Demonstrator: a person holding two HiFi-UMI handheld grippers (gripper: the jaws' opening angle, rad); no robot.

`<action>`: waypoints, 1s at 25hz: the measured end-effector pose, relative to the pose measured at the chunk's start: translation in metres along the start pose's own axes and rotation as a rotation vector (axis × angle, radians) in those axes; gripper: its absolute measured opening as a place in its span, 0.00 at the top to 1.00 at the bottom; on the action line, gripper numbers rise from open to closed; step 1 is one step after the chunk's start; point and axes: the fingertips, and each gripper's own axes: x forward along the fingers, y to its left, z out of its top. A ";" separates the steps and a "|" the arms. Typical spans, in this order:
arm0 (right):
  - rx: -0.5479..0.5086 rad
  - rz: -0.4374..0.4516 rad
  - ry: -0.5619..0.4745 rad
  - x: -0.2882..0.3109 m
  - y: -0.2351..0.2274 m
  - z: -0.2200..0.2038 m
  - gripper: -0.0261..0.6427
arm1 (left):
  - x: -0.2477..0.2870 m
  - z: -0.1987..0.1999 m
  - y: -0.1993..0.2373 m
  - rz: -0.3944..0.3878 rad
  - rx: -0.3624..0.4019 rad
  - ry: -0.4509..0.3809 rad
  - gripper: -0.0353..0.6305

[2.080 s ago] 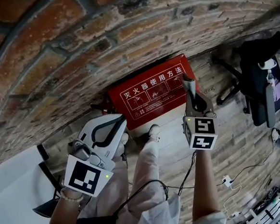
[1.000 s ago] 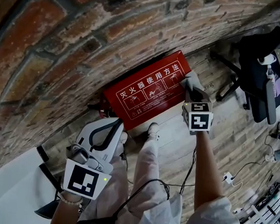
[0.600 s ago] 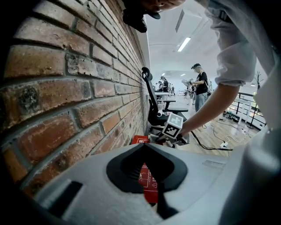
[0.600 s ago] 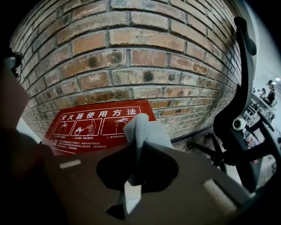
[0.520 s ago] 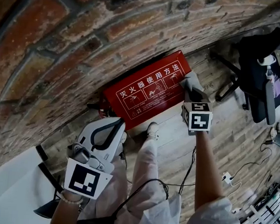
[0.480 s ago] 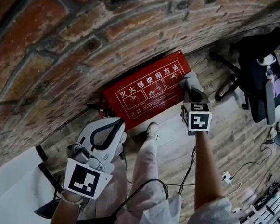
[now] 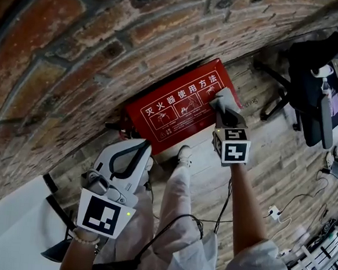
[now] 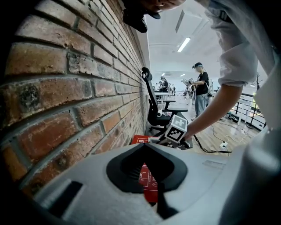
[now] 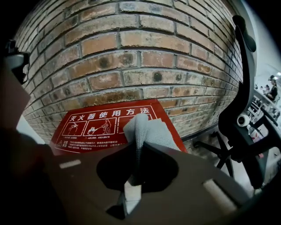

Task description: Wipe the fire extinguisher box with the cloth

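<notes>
- Two hand-held two-jaw grippers are in view, each with a cube of black-and-white square markers; there is one cloth and one box.
- The right gripper (image 7: 224,114) is clamped on a grey woven cloth (image 7: 221,98). In the right gripper view, a folded strip of the cloth (image 9: 147,128) runs down between the jaws and fans out beyond them.
- The left gripper (image 7: 145,146) is held back near the person's left leg, well apart from the box. Its black-lined jaws are together with nothing between them.
- The flat red metal fire extinguisher box with white Chinese lettering (image 7: 171,111) lies at the foot of the rough red-brown brick wall (image 7: 76,54).
- The cloth covers the right end of the box's printed face, over the last of its white-outlined pictograms. It seems pressed to the surface, though actual contact is hard to confirm.
- In the right gripper view two pictogram panels on the box (image 9: 94,127) stay clear of the cloth.
- One black office chair on a star base (image 7: 313,84) stands to the right, near the box's end.
- A pale wood-plank floor (image 7: 288,176) carries a white power strip (image 7: 274,215) and thin cables.
- The person's pale trouser legs (image 7: 179,196) hang between the two grippers.
- One standing person in a dark top (image 8: 202,83) shows far off in the left gripper view.
</notes>
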 end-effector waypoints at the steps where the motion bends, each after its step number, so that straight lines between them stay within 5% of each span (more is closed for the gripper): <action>1: 0.002 0.006 -0.002 -0.001 0.003 -0.001 0.93 | 0.000 0.000 0.000 0.000 -0.001 0.001 0.95; 25: -0.010 0.206 -0.006 -0.015 0.128 -0.029 0.93 | -0.007 -0.005 -0.001 0.014 -0.008 -0.002 0.95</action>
